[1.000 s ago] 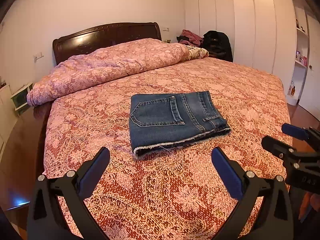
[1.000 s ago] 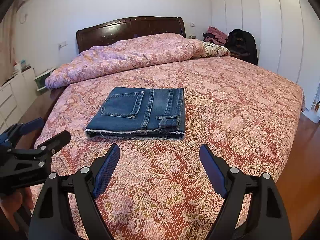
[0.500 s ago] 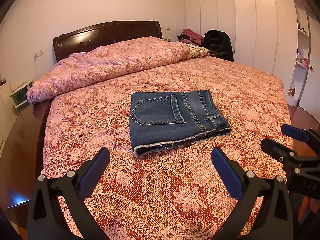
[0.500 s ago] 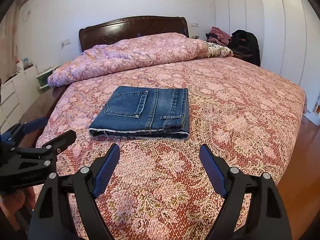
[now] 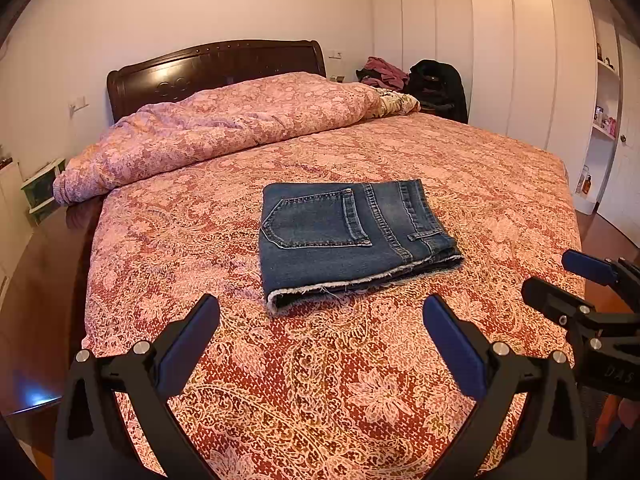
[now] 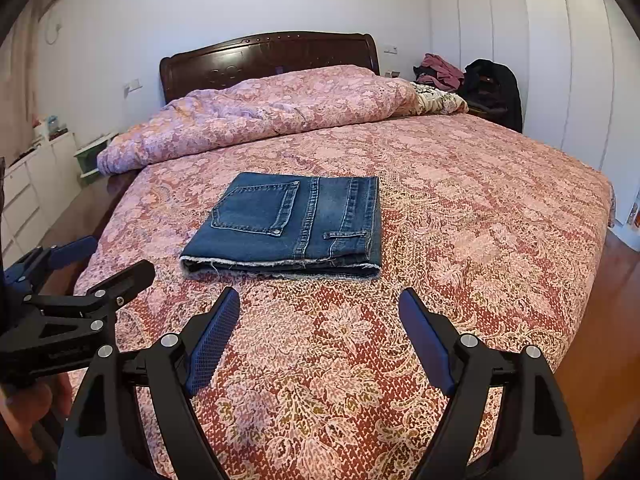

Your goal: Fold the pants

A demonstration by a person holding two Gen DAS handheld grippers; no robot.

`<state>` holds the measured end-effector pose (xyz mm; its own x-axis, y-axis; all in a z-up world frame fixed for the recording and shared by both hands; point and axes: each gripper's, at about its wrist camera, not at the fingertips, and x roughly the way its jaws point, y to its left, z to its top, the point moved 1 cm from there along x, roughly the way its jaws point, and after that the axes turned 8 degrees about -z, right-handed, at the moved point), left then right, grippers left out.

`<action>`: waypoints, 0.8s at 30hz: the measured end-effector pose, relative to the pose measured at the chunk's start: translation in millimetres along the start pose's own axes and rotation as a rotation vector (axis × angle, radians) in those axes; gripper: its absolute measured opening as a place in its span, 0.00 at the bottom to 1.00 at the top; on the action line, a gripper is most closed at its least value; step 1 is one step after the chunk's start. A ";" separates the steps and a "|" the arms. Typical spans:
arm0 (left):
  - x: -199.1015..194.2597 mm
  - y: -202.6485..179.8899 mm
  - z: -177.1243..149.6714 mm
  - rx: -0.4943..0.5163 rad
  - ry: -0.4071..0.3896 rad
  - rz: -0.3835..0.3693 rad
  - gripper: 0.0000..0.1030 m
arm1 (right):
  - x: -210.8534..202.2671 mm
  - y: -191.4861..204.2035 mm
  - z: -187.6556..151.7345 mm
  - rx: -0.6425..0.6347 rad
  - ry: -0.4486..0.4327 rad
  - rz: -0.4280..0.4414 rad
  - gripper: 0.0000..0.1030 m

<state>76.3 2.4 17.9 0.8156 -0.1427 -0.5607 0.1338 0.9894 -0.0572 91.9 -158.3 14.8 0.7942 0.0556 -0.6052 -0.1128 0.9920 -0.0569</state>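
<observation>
Both grippers have drifted slightly; folded jeans [image 5: 352, 236] lie untouched, "DAS" legible.

Your folded pants [image 5: 348, 236] lie mid-bed [image 5: 500, 168], ahead of both grippers; behind them the bunched quilt [image 5: 224, 128] rests against the headboard [image 5: 216, 66].

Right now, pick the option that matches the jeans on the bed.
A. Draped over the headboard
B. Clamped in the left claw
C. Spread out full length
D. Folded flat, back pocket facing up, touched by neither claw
D. The jeans lie folded on the bedspread, pocket up, with the left claw and right claw both open and short of them.
</observation>
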 end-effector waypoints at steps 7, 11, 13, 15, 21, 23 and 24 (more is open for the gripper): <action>0.1 0.9 -0.2 -0.001 0.000 -0.001 0.98 | 0.4 -0.1 -0.2 0.002 0.004 0.001 0.78; 0.4 0.9 -0.1 -0.001 0.002 -0.003 0.98 | 0.3 0.0 -0.7 0.001 0.004 0.003 0.79; 0.3 0.7 -0.1 0.000 0.002 -0.005 0.98 | 0.3 0.2 -0.8 0.003 0.005 0.006 0.78; 0.4 0.8 0.2 0.000 0.002 -0.005 0.98 | 0.7 0.1 -0.6 0.001 0.006 0.006 0.78; -6.0 8.5 1.4 -0.101 -0.003 -0.092 0.98 | 4.4 -3.1 0.0 0.000 0.015 0.003 0.79; -5.8 12.4 2.7 -0.133 -0.001 -0.132 0.98 | 6.6 -3.4 0.0 -0.003 0.023 0.003 0.78; -4.6 13.0 3.3 -0.135 0.003 -0.128 0.98 | 6.8 -3.3 -0.1 -0.005 0.024 0.002 0.78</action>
<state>76.2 15.8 22.4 0.7952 -0.2679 -0.5440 0.1597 0.9580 -0.2383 97.6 -161.1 10.8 0.7793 0.0551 -0.6242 -0.1176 0.9913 -0.0594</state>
